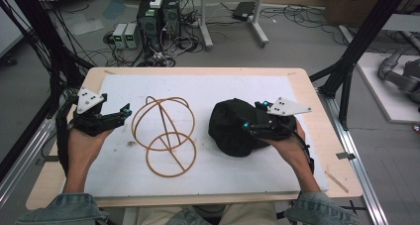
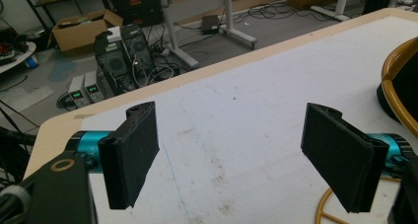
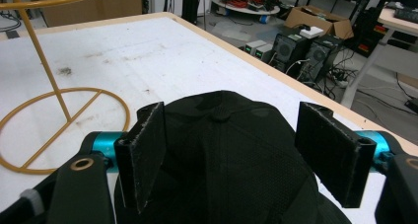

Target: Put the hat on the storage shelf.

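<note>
Right gripper view: right gripper [image 3: 231, 160] poised wide open over the black cap [image 3: 222, 150] beside the wire stand [image 1: 166, 136] — nothing gripped, likely pre-grasp — next, lower and close on the crown; left gripper [image 2: 236, 155] open, empty.

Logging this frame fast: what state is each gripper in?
Left gripper: open, nothing between its jaws, over the white table cover.
Right gripper: open, jaws either side of the black fabric cap, not pressing on it.
</note>
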`<state>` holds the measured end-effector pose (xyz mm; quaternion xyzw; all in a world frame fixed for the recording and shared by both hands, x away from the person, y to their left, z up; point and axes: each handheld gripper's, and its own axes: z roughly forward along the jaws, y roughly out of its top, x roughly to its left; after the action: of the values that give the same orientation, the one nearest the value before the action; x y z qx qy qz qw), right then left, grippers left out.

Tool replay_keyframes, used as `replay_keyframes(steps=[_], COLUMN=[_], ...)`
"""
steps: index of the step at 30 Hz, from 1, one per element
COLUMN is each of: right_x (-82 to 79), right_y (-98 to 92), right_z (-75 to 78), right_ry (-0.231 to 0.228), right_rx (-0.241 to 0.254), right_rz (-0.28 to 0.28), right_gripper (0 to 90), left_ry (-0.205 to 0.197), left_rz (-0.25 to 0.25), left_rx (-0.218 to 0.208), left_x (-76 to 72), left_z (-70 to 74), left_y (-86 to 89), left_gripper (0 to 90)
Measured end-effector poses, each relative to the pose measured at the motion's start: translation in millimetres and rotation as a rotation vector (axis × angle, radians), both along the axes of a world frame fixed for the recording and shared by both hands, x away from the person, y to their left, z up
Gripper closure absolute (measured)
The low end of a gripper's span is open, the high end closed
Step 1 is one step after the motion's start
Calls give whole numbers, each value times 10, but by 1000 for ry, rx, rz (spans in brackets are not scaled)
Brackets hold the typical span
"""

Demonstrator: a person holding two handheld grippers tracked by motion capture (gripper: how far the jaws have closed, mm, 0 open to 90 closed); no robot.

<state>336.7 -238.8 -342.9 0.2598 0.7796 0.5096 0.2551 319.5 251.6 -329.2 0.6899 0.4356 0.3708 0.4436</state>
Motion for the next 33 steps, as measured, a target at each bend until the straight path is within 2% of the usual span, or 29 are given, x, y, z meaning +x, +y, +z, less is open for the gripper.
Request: replay_keyframes(steps=[4, 9, 15, 16, 17, 19, 21, 24, 25, 28, 32, 33], right_x=[-11, -23, -21, -17, -32, -42, -43, -59, -74, -63, -48, -31], right_y=[17, 23, 35, 40, 56, 79, 102, 136, 169, 178, 158, 146], right_z=[-6, 2, -33, -42, -53, -75, -102, -139, -174, -203, -250, -260], right_ry=[14, -10, -4, -18, 2, 13, 3, -1, 1, -39, -21, -45], right_rx=[1, 0, -10, -17, -21, -29, -41, -68, -92, -119, -129, -138], right_rz=[-4, -4, -1, -4, -2, 0, 10, 15, 9, 4, -9, -14], right_gripper=[279, 279, 299, 301, 313, 322, 336, 349, 367, 407, 433, 438], left_ry=[-5, -5, -3, -3, -4, -4, -4, -6, -8, -7, -5, -4], left_rz=[2, 5, 4, 3, 2, 1, 0, -2, -4, -5, -8, -8], left_rx=[-1, -1, 0, -1, -2, -2, -5, -4, -7, -6, -9, -8], left_x=[-11, -13, -8, -9, -9, -10, -7, -9, -11, -15, -8, -8], left_z=[8, 9, 1, 4, 5, 8, 14, 21, 25, 30, 22, 21], left_y=[8, 20, 18, 18, 18, 20, 25, 28, 26, 22, 16, 17], left_gripper=[224, 224, 224, 224, 223, 223, 223, 223, 223, 223, 223, 223])
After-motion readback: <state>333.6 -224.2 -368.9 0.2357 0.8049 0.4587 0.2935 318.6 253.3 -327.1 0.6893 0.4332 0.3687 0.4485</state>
